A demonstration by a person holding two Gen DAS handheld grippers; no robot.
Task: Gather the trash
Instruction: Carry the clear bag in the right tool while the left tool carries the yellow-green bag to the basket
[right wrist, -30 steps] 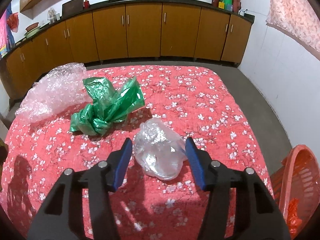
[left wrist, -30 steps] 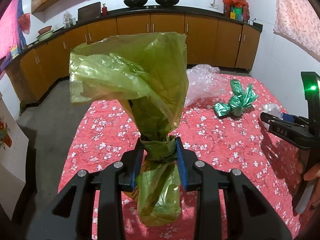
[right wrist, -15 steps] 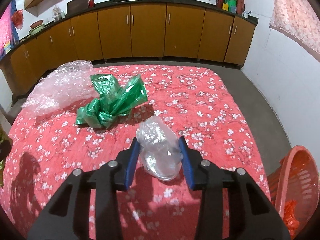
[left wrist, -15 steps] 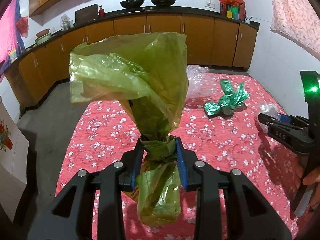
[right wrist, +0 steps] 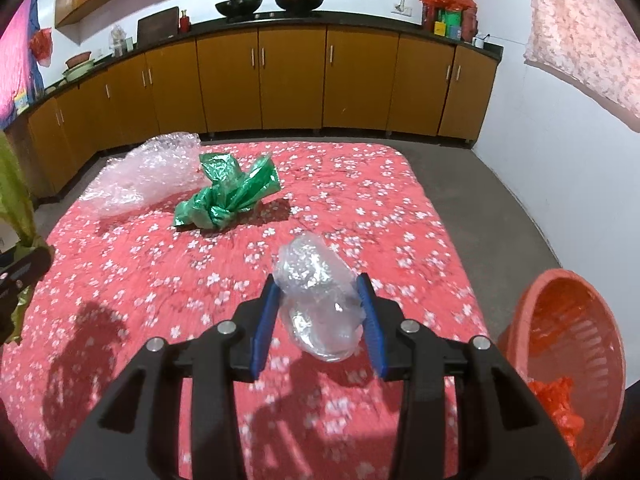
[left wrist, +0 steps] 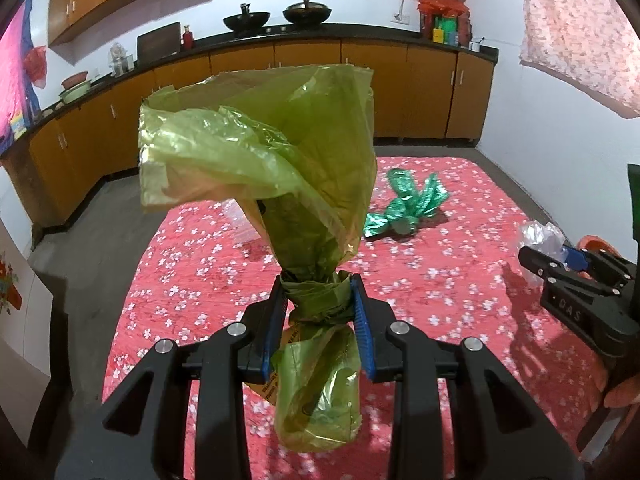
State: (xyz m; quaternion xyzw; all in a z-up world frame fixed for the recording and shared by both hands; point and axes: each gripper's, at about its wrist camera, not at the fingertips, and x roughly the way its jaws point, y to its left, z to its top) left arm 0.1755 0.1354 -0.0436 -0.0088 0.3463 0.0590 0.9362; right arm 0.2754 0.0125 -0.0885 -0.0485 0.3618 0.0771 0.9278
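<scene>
My left gripper point(left wrist: 318, 312) is shut on the neck of a yellow-green plastic bag point(left wrist: 280, 168) and holds it above the red floral cloth point(left wrist: 440, 280). My right gripper point(right wrist: 318, 312) is shut on a crumpled clear plastic wad point(right wrist: 320, 300), lifted off the cloth; it also shows in the left wrist view point(left wrist: 540, 240). A crumpled dark green plastic bag point(right wrist: 228, 196) and a sheet of bubble wrap point(right wrist: 140, 176) lie at the far side of the cloth. An orange basket point(right wrist: 568, 344) with red plastic inside stands on the floor at the right.
Brown kitchen cabinets point(right wrist: 292, 80) run along the back wall under a dark counter with pans. Grey floor point(right wrist: 500, 184) surrounds the cloth. A white wall point(right wrist: 560, 168) is close on the right.
My right gripper closed on the clear plastic wad and lifted it off the cloth, moving toward the right. My left gripper kept hold of the yellow-green bag.
</scene>
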